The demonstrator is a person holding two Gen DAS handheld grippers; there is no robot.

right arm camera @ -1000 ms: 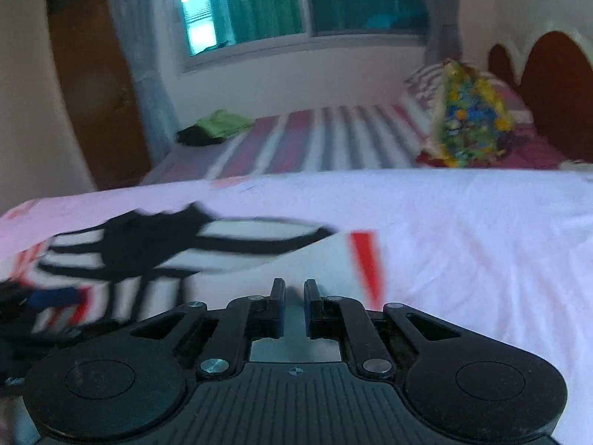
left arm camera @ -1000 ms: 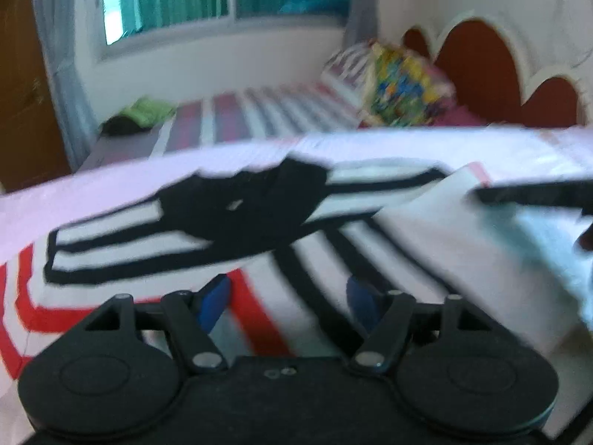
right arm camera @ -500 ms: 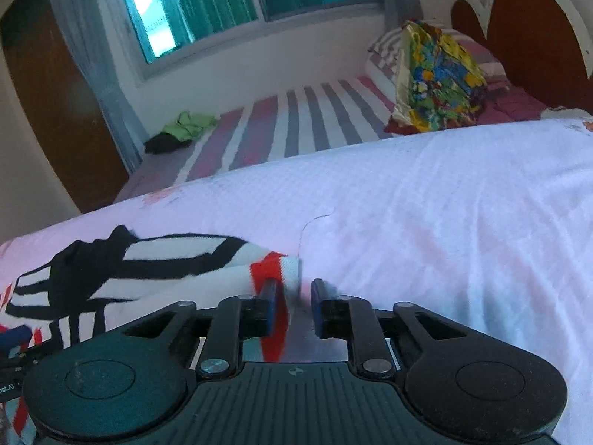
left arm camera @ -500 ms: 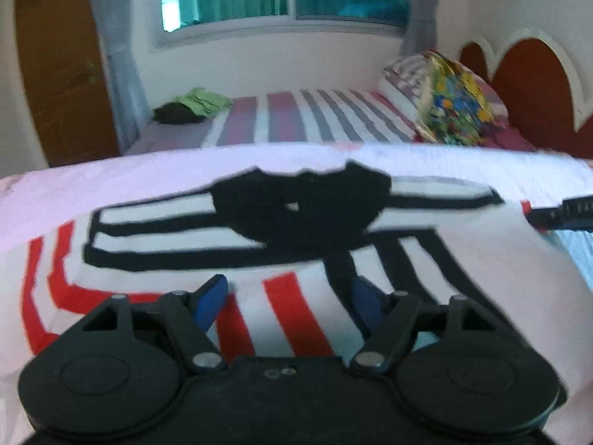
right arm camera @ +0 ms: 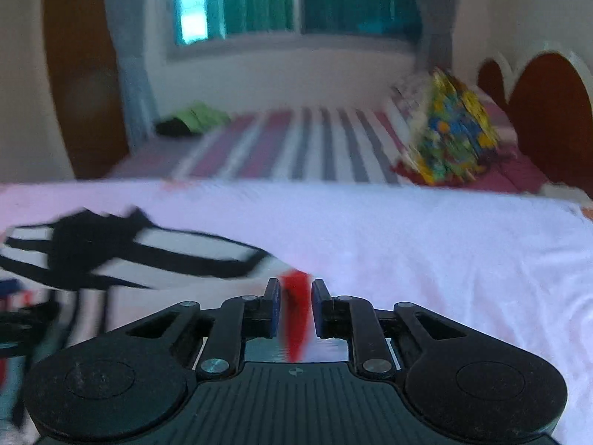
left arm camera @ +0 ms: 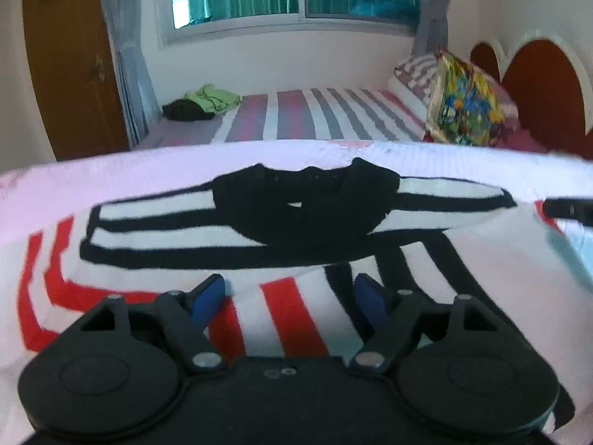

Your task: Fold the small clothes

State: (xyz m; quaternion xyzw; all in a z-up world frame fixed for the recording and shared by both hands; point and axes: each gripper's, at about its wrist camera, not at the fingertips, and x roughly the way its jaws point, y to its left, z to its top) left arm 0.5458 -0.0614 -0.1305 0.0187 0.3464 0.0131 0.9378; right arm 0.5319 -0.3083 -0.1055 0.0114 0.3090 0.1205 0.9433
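Observation:
A small white top with black and red stripes and a black collar [left arm camera: 296, 218] lies spread on the pale pink sheet [left arm camera: 111, 170]. My left gripper [left arm camera: 289, 293] is open, its blue fingertips [left arm camera: 207, 294] wide apart over the garment's lower part, holding nothing. In the right wrist view the same top [right arm camera: 148, 256] lies to the left. My right gripper [right arm camera: 294, 296] has its jaws slightly apart around the red-edged corner [right arm camera: 294, 311] of the top, loosely rather than clamped. That view is motion-blurred.
A striped bed [left arm camera: 315, 118] lies beyond, with a colourful pillow [left arm camera: 463, 107] at its right and green and dark clothes [left arm camera: 204, 104] at its left. A wooden door [left arm camera: 70, 63] stands far left, a red headboard [left arm camera: 537, 85] far right.
My right gripper, shut on the red corner earlier, has opened a little and shifted. My left gripper stayed open and moved in over the top.

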